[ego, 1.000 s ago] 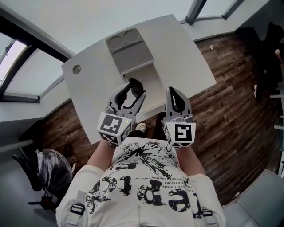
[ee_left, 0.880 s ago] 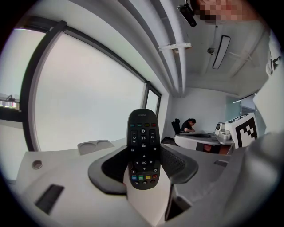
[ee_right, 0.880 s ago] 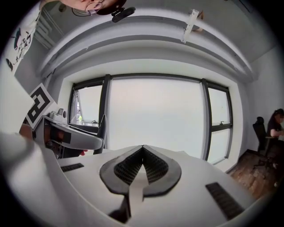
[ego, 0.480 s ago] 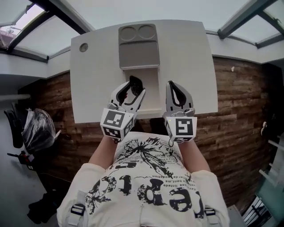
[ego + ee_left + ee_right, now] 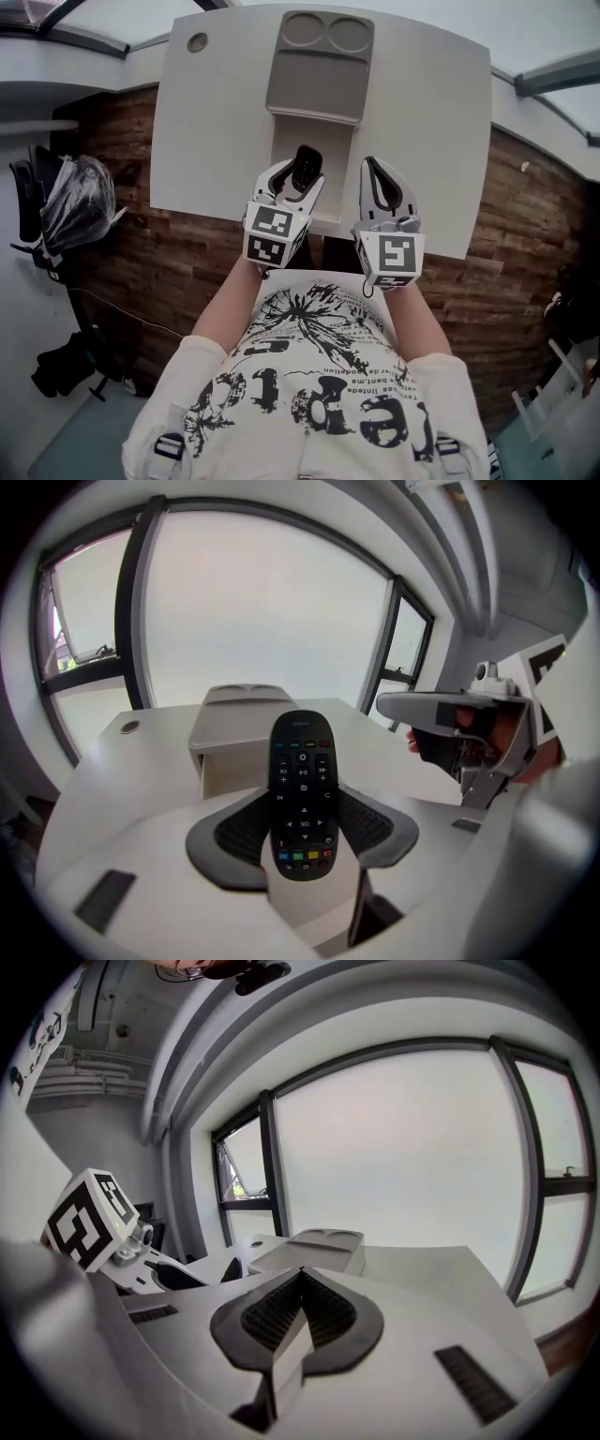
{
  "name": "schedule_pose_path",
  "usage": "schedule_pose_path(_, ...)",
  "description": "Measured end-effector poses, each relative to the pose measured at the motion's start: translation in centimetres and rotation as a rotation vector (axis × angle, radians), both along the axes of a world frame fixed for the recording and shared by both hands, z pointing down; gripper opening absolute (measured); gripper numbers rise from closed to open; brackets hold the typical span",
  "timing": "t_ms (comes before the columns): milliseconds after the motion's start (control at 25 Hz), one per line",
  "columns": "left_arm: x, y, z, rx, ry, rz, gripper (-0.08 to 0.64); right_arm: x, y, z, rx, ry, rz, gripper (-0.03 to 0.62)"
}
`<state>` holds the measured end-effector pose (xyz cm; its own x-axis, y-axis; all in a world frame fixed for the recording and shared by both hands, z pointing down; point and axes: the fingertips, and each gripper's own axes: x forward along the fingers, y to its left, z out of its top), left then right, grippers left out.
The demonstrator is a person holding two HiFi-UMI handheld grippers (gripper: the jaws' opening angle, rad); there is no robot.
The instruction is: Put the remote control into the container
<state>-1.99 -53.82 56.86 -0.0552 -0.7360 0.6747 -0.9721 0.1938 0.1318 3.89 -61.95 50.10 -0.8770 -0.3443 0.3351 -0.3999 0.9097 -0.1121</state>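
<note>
Remote control [image 5: 302,789] is pinched at its lower half by the left hand-held gripper [image 5: 302,841], with its long axis pointing straight at the grey container [image 5: 234,726] just ahead on the table [image 5: 211,131]. Right hand-held gripper [image 5: 301,1283] is pressed together and empty, level with the left, no nearer the container.

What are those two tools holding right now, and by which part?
The left gripper holds the remote by its lower half, jaws pressing its two sides. The right gripper holds nothing; its jaws are shut.
</note>
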Motion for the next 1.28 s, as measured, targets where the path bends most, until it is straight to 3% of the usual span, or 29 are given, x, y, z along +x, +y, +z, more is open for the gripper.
schedule_pose_path(320, -0.5, -0.1, 6.3, -0.255, 0.067, -0.024, 0.236, -1.5, -0.5, 2.8, -0.057, 0.021, -0.063, 0.002)
schedule_pose_path(480, -0.5, -0.1, 8.4, -0.335, 0.09, -0.032, 0.236, -1.1, -1.2, 4.0, -0.085, 0.034, -0.065, 0.002)
schedule_pose_path(1040, -0.5, -1.1, 8.9, -0.372, 0.09, 0.011, 0.236, 0.2, -2.9, 4.3, -0.093, 0.044, -0.004, 0.002)
schedule_pose_path(1280, -0.4, -1.1, 6.9, -0.315, 0.061, 0.049, 0.238, 0.5, -2.9, 3.0, -0.071, 0.035, 0.05, 0.002)
